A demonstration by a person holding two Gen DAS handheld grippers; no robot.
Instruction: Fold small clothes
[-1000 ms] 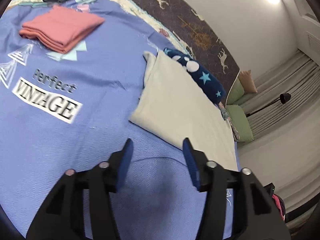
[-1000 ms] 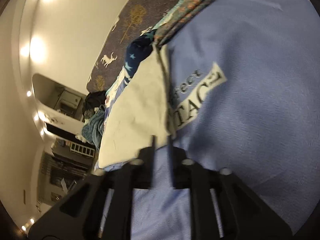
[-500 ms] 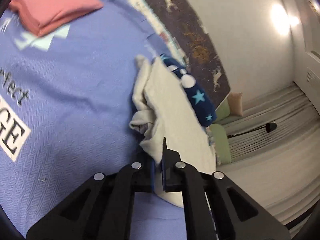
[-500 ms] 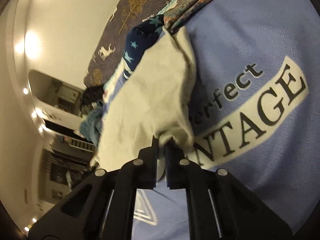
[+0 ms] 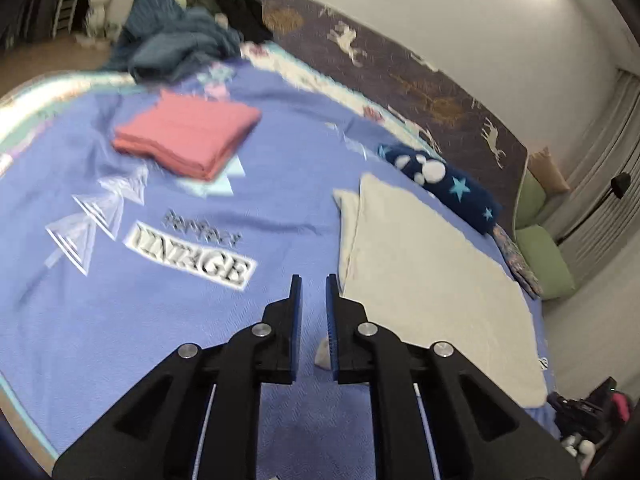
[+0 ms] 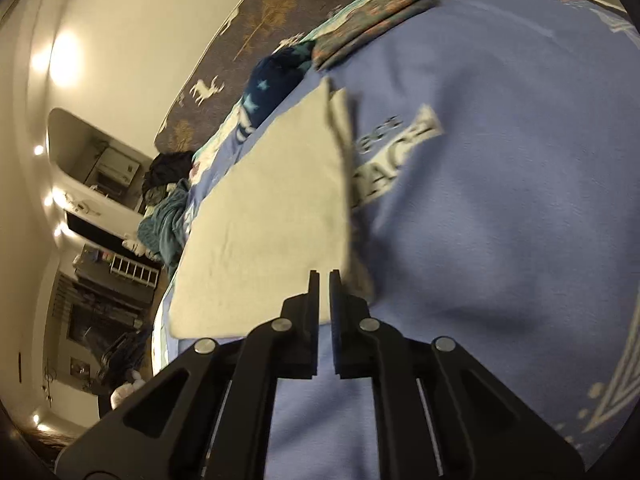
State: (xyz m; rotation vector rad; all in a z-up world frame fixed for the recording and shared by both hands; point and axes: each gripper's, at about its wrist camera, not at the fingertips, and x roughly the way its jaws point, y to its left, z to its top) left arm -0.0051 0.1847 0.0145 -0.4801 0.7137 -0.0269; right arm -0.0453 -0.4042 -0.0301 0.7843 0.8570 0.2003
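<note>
A cream cloth (image 5: 420,264) lies flat on the blue bedspread (image 5: 160,320), its left edge showing two layers. My left gripper (image 5: 313,280) hovers just left of its near corner. The jaws are opening a narrow gap and only bedspread shows between the tips, with a scrap of cream cloth low by the right finger. In the right wrist view the cream cloth (image 6: 272,208) stretches away to the left. My right gripper (image 6: 324,276) sits over its near right corner with jaws almost together and no cloth visibly pinched.
A folded pink stack (image 5: 188,132) rests at the far left of the bed. A navy star-patterned item (image 5: 444,184) lies beyond the cream cloth. A heap of teal and dark clothes (image 5: 180,44) is at the far end. Green cushions (image 5: 540,256) sit past the right edge.
Half a second ago both grippers were shut on the cream cloth's bunched, lifted edge. Now the cloth lies flat, the left gripper has let go and pulled up and back, and the right has drawn back.
</note>
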